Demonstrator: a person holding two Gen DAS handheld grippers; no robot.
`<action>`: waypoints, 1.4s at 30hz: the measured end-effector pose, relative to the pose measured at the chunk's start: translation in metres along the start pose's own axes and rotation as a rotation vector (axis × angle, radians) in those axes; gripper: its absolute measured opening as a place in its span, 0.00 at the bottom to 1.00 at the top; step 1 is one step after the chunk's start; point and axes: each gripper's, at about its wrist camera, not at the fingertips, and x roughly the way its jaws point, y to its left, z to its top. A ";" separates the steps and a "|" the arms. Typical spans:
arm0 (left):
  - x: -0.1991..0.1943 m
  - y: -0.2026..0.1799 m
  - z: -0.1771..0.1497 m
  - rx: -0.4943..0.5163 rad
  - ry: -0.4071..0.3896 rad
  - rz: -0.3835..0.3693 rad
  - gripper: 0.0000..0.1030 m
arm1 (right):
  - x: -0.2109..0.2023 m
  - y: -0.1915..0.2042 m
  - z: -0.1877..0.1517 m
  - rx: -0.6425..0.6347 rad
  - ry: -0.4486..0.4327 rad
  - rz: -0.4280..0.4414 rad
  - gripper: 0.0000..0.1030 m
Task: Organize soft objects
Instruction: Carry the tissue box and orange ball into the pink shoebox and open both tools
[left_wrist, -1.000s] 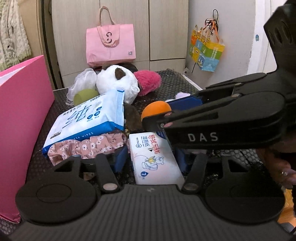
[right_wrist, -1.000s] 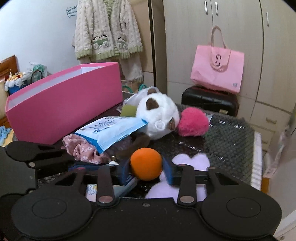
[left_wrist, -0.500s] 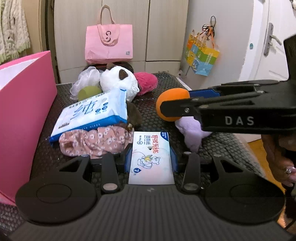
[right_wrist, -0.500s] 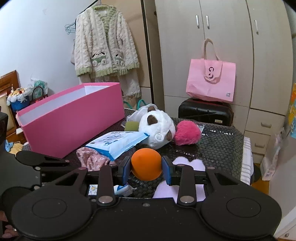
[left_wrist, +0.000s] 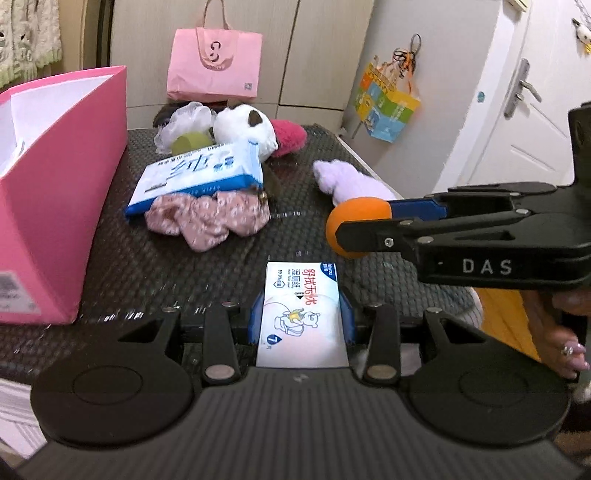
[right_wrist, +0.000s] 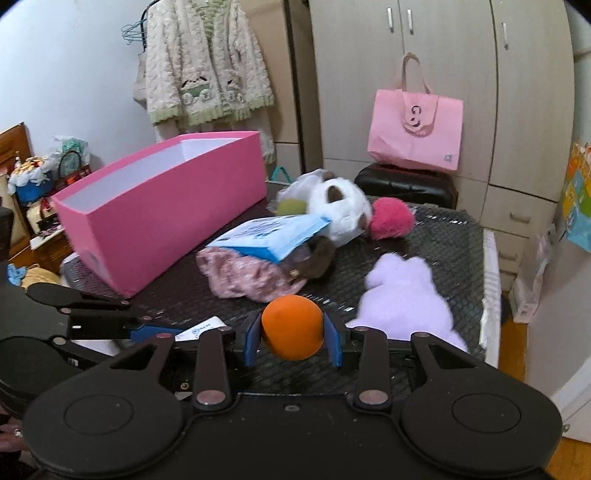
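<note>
Your left tongs (left_wrist: 301, 321) are clenched on a small tissue pack (left_wrist: 301, 317), gripped by its sides and held above the dark mat (left_wrist: 147, 266); your right tongs (right_wrist: 291, 334) are clenched on an orange ball (right_wrist: 292, 326), also lifted off the mat. The pink box (right_wrist: 159, 218), likely where both should go, stands open-topped to the left of both tongs and a little ahead. The right tongs cross in front of the left ones, so swinging both toward the box together could knock the tools into each other and jar a grip loose. The ball is squashy and round; ease the squeeze and it may pop out and roll off the mat. The pack is slick and could slide down between the pads if you tilt it. Ahead lie the wipes bag (right_wrist: 273, 236), floral cloth (right_wrist: 243, 273), plush panda (right_wrist: 341, 206) and lilac toy (right_wrist: 402, 295), so a low pass could drag them.
</note>
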 end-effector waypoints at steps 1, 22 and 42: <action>-0.004 0.002 -0.003 0.004 0.003 -0.003 0.38 | -0.002 0.004 -0.001 -0.001 0.004 0.004 0.40; -0.146 0.084 0.049 0.014 -0.102 0.081 0.38 | -0.028 0.101 0.062 -0.126 -0.082 0.206 0.41; -0.016 0.230 0.175 -0.140 0.085 0.132 0.38 | 0.140 0.126 0.190 -0.486 0.044 0.167 0.41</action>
